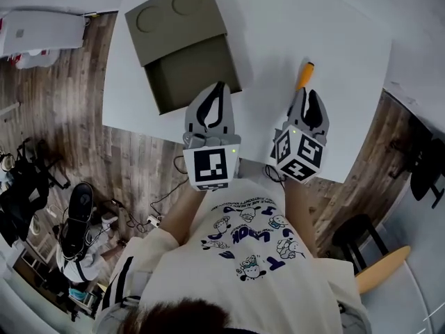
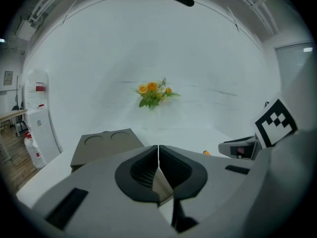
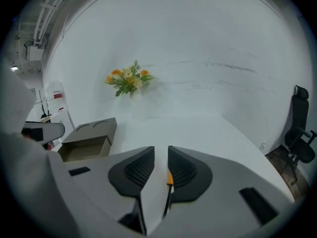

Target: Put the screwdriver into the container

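Table (image 1: 348, 54): screwdriver (image 3: 170, 177) between right tool's (image 3: 161, 151) jaws

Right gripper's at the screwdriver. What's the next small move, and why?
Probably ease the right gripper down and slightly right before closing. Its jaws stand apart with nothing pressed between them. The screwdriver shows low in the gap, close against the right-hand jaw rather than centred. In the head view its orange handle lies on the table just past the tips.
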The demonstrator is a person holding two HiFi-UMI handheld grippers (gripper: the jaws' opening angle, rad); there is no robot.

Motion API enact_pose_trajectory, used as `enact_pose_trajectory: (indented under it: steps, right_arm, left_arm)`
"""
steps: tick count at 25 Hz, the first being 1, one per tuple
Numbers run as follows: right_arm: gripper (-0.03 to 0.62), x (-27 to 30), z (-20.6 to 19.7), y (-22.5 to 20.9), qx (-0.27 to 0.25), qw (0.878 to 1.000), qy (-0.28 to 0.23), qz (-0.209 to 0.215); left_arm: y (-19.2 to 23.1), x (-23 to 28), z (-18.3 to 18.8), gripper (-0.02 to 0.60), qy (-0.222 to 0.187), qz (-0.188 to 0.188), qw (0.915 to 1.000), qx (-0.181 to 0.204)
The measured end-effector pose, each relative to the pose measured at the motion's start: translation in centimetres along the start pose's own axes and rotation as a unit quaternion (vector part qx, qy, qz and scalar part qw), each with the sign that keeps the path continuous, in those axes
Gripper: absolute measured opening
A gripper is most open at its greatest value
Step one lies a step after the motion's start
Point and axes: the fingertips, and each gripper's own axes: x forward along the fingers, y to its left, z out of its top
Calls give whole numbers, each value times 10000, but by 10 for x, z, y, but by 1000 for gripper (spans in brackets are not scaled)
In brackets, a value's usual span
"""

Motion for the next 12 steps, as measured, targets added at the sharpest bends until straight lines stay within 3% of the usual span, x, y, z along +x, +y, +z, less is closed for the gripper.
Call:
enact_pose_trajectory:
  steps: [12]
  right_arm:
    - [140,35,-38,-20,79,9979,641,-78]
  left_arm:
    - [-4,21,-25,20,392,120,9992,-25]
